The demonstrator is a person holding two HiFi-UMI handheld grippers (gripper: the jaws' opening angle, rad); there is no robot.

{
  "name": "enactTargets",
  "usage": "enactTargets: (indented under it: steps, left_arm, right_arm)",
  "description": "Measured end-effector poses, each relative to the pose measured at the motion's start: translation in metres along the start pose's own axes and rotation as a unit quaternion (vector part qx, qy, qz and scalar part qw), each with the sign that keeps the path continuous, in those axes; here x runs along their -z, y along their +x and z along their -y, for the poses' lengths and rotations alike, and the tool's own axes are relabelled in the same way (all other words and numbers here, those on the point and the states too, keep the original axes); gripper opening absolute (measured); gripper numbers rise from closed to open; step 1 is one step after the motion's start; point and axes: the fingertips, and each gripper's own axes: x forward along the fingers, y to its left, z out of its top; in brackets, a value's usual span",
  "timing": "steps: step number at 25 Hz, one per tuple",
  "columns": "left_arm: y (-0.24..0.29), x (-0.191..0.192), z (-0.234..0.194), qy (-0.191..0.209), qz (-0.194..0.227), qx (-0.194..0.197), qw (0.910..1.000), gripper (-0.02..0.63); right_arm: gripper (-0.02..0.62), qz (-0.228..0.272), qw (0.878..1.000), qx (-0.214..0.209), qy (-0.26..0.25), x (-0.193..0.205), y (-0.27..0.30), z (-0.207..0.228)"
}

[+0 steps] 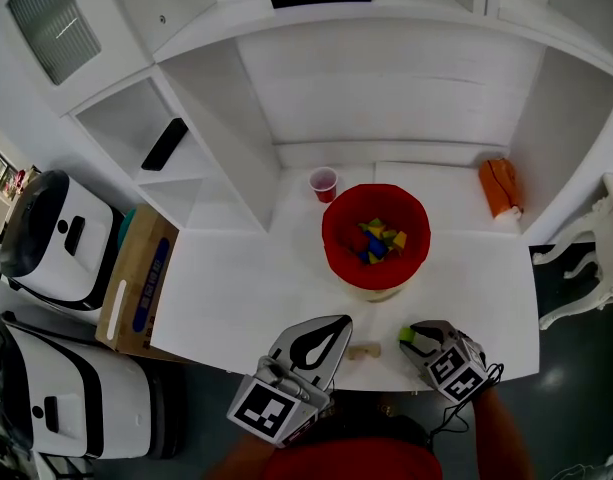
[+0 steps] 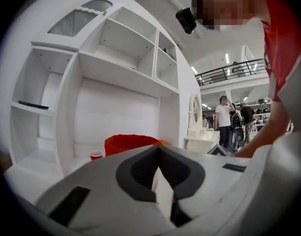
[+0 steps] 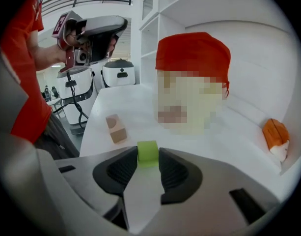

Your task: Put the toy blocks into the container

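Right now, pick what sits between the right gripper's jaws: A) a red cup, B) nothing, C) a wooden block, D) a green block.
D: the right gripper view shows the green block between the jaws, touching both; the wooden block lies apart beyond them.

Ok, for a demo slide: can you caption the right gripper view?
Right gripper gripping a green block in its jaws, wooden block and red container beyond.

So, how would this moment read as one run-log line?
left gripper: jaws shut, empty | right gripper: jaws on green block | wooden block: loose on table | container: holds blocks
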Motion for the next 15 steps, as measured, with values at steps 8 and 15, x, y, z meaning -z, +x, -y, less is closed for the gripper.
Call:
enactTargets:
  steps: [8,15]
  left_arm:
    - [0.009,0.004,0.004,-0.022,-0.011,0.008,0.9997,0.023]
    - [0.018,-0.003,0.003,-0.025,0.015,0.02,0.9994,0.023]
  right_arm:
    - [0.164,0.244,0.964,0.014,0.102,-0.104,-0.087,0.01]
    - [0.164,0.364,0.925,0.049,0.102,-0.205,-0.138,0.043]
